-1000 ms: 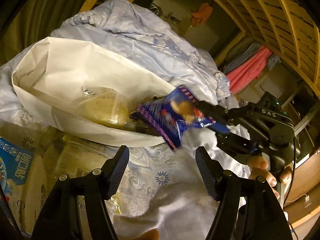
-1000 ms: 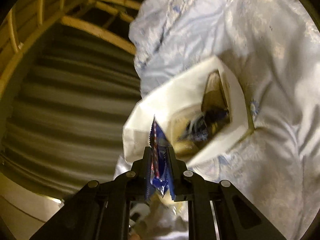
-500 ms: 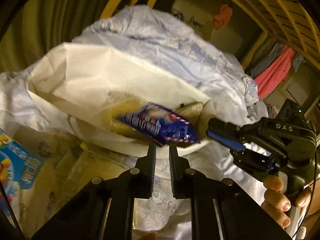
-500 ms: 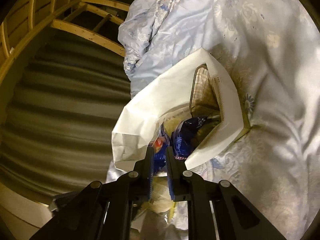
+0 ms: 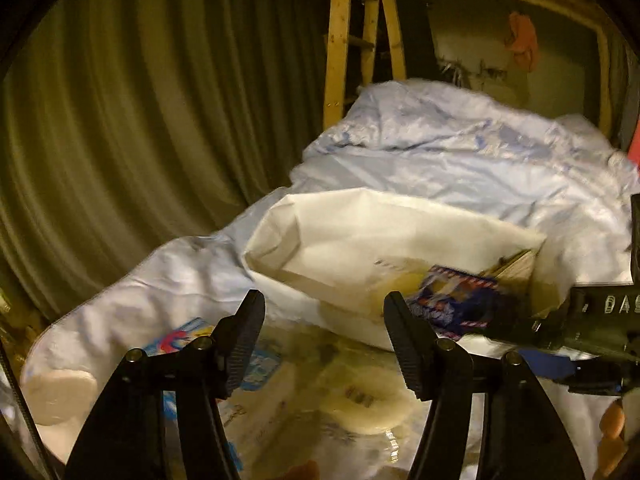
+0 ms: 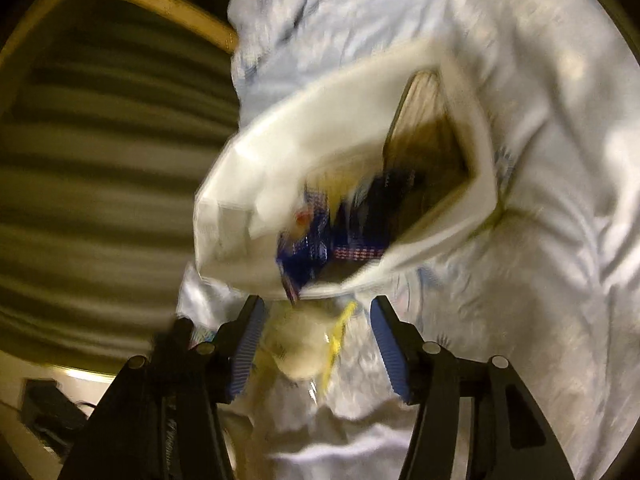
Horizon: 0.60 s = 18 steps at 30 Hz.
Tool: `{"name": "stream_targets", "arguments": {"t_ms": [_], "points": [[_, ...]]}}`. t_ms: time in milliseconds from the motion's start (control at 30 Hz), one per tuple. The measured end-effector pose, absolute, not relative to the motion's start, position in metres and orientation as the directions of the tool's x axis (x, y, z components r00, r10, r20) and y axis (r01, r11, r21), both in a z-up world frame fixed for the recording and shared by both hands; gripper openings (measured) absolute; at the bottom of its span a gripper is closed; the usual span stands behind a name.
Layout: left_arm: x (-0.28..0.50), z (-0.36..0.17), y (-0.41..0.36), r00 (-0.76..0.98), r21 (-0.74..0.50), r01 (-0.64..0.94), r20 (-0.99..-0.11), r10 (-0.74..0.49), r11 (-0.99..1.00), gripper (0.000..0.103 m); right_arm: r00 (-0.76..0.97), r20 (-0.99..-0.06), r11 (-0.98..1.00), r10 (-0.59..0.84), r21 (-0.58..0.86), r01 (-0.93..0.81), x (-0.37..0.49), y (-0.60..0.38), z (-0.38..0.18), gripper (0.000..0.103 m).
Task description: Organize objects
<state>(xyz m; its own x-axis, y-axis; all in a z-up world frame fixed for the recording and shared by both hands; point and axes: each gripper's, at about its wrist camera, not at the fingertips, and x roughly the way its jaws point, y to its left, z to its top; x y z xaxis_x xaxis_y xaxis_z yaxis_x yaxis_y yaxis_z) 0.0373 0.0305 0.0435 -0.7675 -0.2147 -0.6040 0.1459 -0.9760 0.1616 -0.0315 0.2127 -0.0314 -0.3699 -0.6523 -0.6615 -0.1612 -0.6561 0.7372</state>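
A white paper bag lies open on a pale blue quilt. In its mouth rests a blue snack packet, beside a clear packet of something pale. My left gripper hangs in front of the bag with its jaws opening and nothing between them. In the right wrist view the same blue packet sits in the bag, its lower corner just over the rim. My right gripper is right below that rim; its jaws are opening and free of the packet. It also shows as the right gripper beside the bag.
Clear packets of pale round pastries lie on the quilt under both grippers, with a blue printed packet and a white roll to the left. A ribbed olive curtain and a wooden ladder stand behind.
My right gripper carried the blue packet into the bag's mouth and let it go; its jaws went from shut to apart. My left gripper shut, then opened again and tipped upward.
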Motion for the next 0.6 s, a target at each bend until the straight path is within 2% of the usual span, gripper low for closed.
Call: {"name": "stream_targets", "arguments": {"t_ms": [67,167,267,333,433,600], "points": [[0.033,0.04,0.024,-0.73,0.152,0.13,-0.654,-0.198,-0.98,0.061,-0.3,-0.681,-0.666,-0.668,0.727,-0.167,-0.032,0.202,-0.04,0.055],[0.022,0.031,0.017,-0.666,0.06,0.065,-0.74,-0.088,-0.996,0.059,-0.232,-0.703,-0.683,-0.672,0.71,-0.173,-0.034,0.19,-0.051,0.054],[0.014,0.02,0.02,-0.629,0.06,-0.001,-0.776,-0.045,-0.998,0.059,-0.229,-0.716,-0.69,-0.66,0.698,-0.193,-0.032,0.193,-0.055,0.055],[0.016,0.017,0.029,-0.626,0.109,-0.04,-0.777,-0.06,-0.993,0.059,-0.235,-0.702,-0.67,-0.673,0.712,-0.208,-0.031,0.199,-0.056,0.055],[0.022,0.007,0.054,-0.626,0.267,-0.107,-0.766,-0.143,-0.958,0.059,-0.271,-0.663,-0.617,-0.698,0.748,-0.245,-0.03,0.218,-0.055,0.055],[0.031,-0.018,0.09,-0.609,0.456,-0.223,-0.756,-0.242,-0.862,0.059,-0.336,-0.629,-0.555,-0.701,0.777,-0.297,-0.025,0.246,-0.054,0.054]]}}
